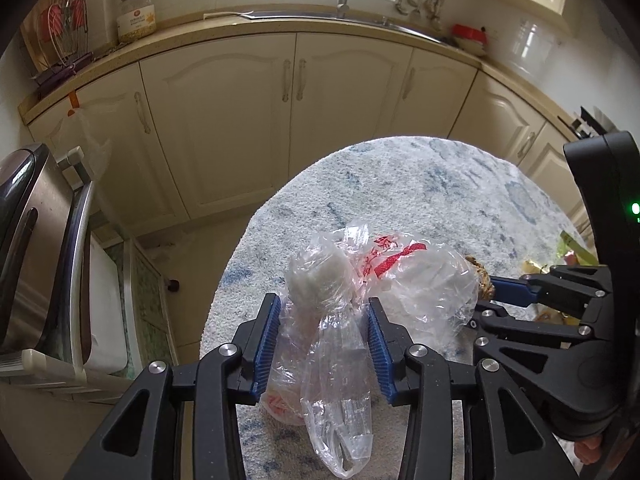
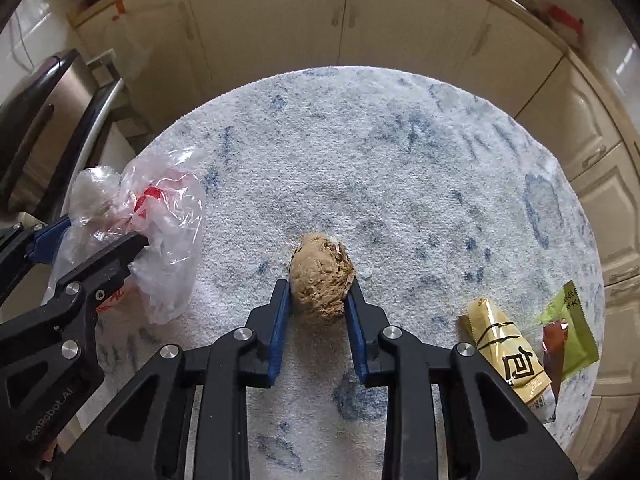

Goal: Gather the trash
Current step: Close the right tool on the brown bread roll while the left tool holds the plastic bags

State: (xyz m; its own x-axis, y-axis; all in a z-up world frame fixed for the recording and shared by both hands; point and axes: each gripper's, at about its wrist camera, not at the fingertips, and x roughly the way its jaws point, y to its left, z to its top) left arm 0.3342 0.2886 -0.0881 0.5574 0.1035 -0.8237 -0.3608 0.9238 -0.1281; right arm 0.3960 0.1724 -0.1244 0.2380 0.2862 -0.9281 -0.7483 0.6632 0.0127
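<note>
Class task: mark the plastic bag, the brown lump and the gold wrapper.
plastic bag (image 1: 416,280), left wrist view, its crinkled body.
brown lump (image 2: 320,276), right wrist view, its middle.
gold wrapper (image 2: 508,348), right wrist view, its printed face.

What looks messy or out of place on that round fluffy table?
Litter: a crumpled clear plastic bag at the left, a brown crumpled paper ball mid-table, and gold and green snack wrappers lying askew near the right edge.

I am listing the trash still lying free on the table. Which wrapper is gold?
The gold wrapper with black characters, nearest the right gripper. The green wrapper and the brown one lie further right.
</note>
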